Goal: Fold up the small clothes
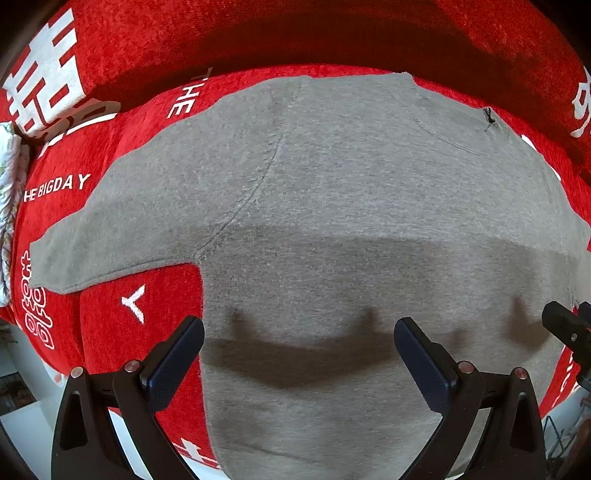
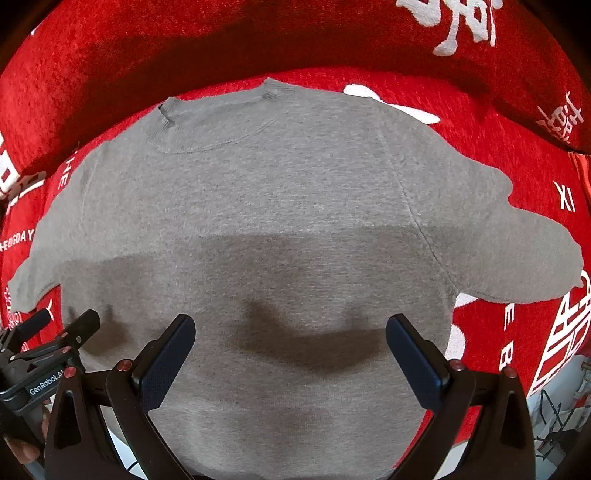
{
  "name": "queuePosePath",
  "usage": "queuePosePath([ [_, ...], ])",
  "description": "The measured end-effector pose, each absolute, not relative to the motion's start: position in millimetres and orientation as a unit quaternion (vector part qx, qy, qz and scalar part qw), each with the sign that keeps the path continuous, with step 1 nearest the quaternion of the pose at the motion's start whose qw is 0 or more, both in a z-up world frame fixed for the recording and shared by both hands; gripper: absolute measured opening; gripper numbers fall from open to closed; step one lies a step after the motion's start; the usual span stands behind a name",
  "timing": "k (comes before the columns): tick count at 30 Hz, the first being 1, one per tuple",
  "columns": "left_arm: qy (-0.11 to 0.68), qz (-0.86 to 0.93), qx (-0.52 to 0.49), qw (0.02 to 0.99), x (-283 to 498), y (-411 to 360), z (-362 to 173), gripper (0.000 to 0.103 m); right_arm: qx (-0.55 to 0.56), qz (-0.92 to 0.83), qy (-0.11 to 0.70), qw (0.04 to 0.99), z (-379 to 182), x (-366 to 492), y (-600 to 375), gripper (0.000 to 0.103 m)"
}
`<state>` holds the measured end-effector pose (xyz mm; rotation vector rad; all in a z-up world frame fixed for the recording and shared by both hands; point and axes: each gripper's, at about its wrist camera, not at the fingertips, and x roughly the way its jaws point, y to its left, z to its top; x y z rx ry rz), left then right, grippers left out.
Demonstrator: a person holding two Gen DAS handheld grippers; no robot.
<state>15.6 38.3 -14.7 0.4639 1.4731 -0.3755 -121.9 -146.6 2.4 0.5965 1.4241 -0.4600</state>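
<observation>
A small grey sweatshirt [image 1: 332, 206] lies flat on a red cover, neckline at the far side and sleeves spread out; it also shows in the right wrist view [image 2: 258, 206]. Its left sleeve [image 1: 110, 236] reaches to the left, its right sleeve [image 2: 517, 240] to the right. My left gripper [image 1: 299, 343] is open and empty above the shirt's lower left part. My right gripper [image 2: 290, 339] is open and empty above the lower middle. Each gripper shows at the edge of the other's view: the right one [image 1: 569, 328], the left one [image 2: 62, 332].
The red plush cover [image 1: 122, 155] with white lettering spreads over a seat and rises into a backrest [image 2: 295, 33] behind the shirt. A patterned white cloth [image 1: 9, 206] sits at the far left. The seat's front edge drops to a pale floor [image 1: 33, 428].
</observation>
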Motion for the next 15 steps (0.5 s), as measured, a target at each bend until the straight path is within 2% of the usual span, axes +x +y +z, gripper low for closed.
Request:
queuePosePath([
  [15,0.663,-0.165,0.206,0.701,23.8,48.9,-13.9,0.103,0.266,-0.207,0.648,0.683,1.7,-124.3,-136.9,0.103],
])
